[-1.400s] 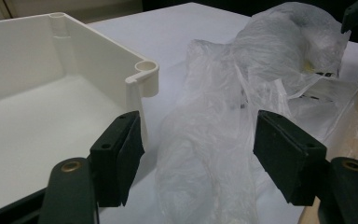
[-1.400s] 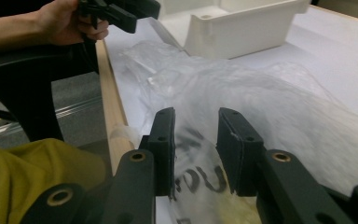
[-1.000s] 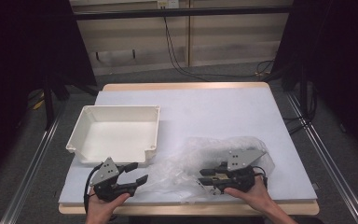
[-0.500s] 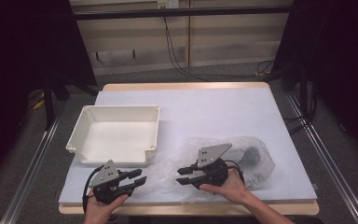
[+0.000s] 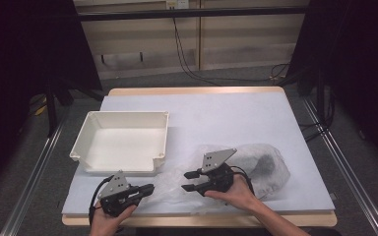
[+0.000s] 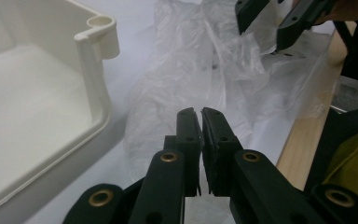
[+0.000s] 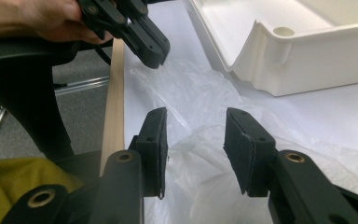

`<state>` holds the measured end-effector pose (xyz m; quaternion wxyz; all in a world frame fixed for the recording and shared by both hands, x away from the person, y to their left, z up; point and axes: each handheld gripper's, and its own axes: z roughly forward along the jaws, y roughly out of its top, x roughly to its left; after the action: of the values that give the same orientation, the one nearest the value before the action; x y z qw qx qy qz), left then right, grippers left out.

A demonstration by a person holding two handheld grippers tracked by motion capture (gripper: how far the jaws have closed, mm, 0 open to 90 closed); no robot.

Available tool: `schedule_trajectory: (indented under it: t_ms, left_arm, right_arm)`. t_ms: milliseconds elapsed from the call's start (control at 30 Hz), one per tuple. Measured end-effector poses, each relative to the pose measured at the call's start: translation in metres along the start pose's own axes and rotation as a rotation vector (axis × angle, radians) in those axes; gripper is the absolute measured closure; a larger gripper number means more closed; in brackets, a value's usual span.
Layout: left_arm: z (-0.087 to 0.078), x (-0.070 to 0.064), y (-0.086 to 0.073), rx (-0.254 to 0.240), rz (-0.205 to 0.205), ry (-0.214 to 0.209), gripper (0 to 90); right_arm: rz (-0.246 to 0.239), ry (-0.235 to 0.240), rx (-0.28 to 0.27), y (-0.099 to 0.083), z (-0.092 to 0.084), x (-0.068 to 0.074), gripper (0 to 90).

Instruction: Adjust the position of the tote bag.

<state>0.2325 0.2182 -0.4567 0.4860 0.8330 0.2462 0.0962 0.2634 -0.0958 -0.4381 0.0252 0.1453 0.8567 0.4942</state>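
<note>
The clear plastic bag (image 5: 236, 172) lies crumpled on the white table (image 5: 226, 118), in the near half, its long axis running roughly from 8 o'clock to 2 o'clock in the high view. A dark lump shows through the film at the 2 o'clock end; the thin, flat end trails toward 8 o'clock, just beside the near corner of the white tray (image 5: 123, 142).

The left gripper (image 5: 145, 189) sits at about 7 o'clock on the table, its jaws pointing toward 3 o'clock at the bag's flat end. Its jaws have just been closing and now stand pressed together with only a sliver of a gap. In the left gripper view (image 6: 200, 116) the film lies right at and under the tips, but whether any of it is pinched between the pads cannot be told.

The right gripper (image 5: 191, 181) lies over the bag's middle, at about 6 o'clock, jaws pointing toward 9 o'clock, facing the left one with a short stretch of film between them. Its jaws have just been opening and stand partly spread; in the right gripper view (image 7: 193, 135) the film lies below the gap and the pads press on nothing.

Both hands grip from the near edge, the left hand (image 5: 109, 221) with its forearm coming straight up from 6 o'clock, the right hand (image 5: 234, 194) with its forearm angled in from 5 o'clock.
</note>
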Motion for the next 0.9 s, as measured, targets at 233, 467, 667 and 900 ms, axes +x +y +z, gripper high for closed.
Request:
schedule_trajectory:
  t_ms: [233, 467, 667, 900]
  left_arm:
    - [0.008, 0.002, 0.000, 0.045, -0.011, -0.007, 85.7]
    - [0.011, 0.001, 0.000, 0.060, -0.001, -0.012, 76.4]
    - [0.009, -0.003, 0.000, 0.058, 0.010, -0.044, 69.9]
    - [0.022, -0.005, -0.002, 0.130, 0.005, -0.059, 54.6]
  right_arm:
    - [0.005, 0.006, 0.052, -0.007, 0.011, -0.001, 60.4]
    - [0.007, 0.015, 0.105, -0.017, 0.019, 0.000, 58.3]
    - [-0.004, 0.010, 0.152, -0.023, 0.028, -0.001, 57.1]
    - [-0.006, 0.012, 0.181, -0.027, 0.033, -0.002, 60.3]
